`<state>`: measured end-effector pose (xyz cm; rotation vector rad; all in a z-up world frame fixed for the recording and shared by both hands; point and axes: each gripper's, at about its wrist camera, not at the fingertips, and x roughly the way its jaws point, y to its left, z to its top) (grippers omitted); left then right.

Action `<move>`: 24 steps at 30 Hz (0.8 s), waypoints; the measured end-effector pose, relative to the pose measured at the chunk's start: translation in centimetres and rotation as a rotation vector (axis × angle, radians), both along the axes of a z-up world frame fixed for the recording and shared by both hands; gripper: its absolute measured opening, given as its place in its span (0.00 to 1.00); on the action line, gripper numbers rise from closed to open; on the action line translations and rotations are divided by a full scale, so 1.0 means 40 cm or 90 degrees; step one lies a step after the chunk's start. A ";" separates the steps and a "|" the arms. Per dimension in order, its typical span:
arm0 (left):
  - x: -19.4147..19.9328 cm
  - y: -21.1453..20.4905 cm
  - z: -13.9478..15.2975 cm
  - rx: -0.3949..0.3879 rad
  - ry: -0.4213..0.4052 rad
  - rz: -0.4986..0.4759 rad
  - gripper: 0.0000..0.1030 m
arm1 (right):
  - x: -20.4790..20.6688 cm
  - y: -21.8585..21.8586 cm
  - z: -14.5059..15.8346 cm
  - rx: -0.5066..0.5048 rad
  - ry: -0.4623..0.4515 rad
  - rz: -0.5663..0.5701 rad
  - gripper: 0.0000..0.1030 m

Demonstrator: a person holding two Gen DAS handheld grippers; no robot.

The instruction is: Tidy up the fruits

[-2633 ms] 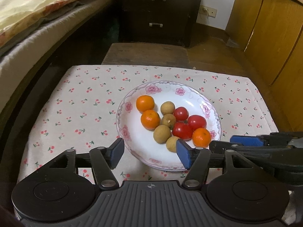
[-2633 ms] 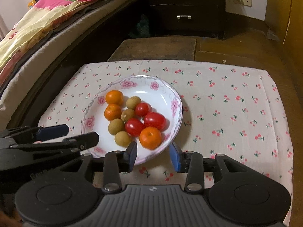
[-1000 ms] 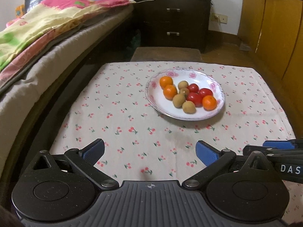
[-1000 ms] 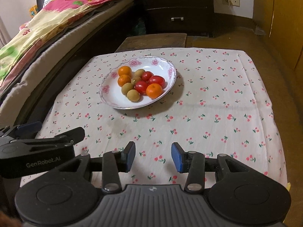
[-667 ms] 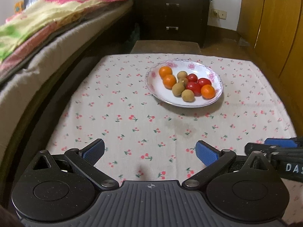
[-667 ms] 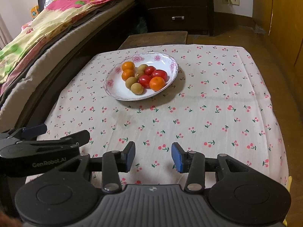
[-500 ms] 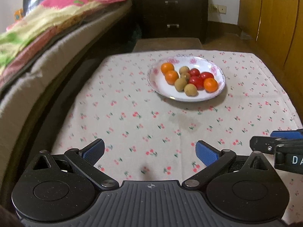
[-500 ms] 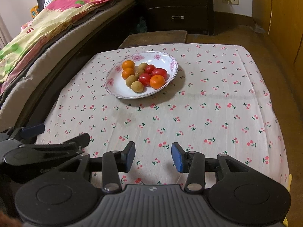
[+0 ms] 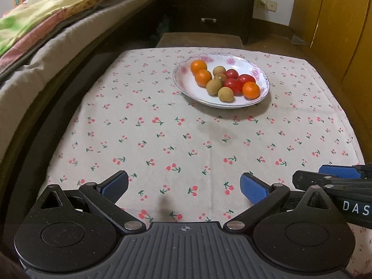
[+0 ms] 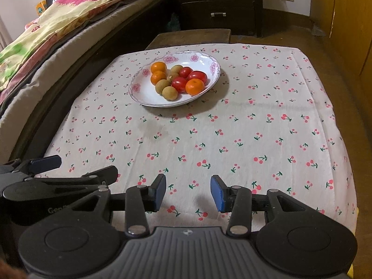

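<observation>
A white plate with pink flowers [image 9: 260, 75] [image 10: 139, 88] stands on the far half of the cherry-print cloth [image 9: 162, 127] [image 10: 255, 127]. In it lie three oranges [image 9: 250, 90] [image 10: 194, 86], three red tomatoes [image 9: 233, 85] [image 10: 179, 84] and several brown longans [image 9: 225, 94] [image 10: 169, 93]. My left gripper [image 9: 183, 186] hangs open and empty over the near edge of the cloth, far from the plate. My right gripper [image 10: 188, 191] is also near the front edge, its jaws apart with nothing between them.
A bed with a colourful quilt [image 9: 58, 4] [image 10: 69, 11] runs along the left. A dark drawer chest [image 9: 209, 4] [image 10: 218, 2] and a low wooden stool [image 10: 190, 36] stand behind the table. Wooden cabinet doors [image 9: 337, 23] line the right.
Both grippers have drawn back from the plate to the near edge of the cloth. The left gripper's jaws stand wider than at the start. The left view tipped slightly in the last second.
</observation>
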<state>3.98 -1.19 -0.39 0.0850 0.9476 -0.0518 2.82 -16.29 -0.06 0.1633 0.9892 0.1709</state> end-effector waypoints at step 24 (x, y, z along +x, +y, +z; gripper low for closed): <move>-0.009 0.002 -0.003 -0.007 0.004 0.004 1.00 | -0.011 0.001 0.003 -0.001 0.004 -0.003 0.42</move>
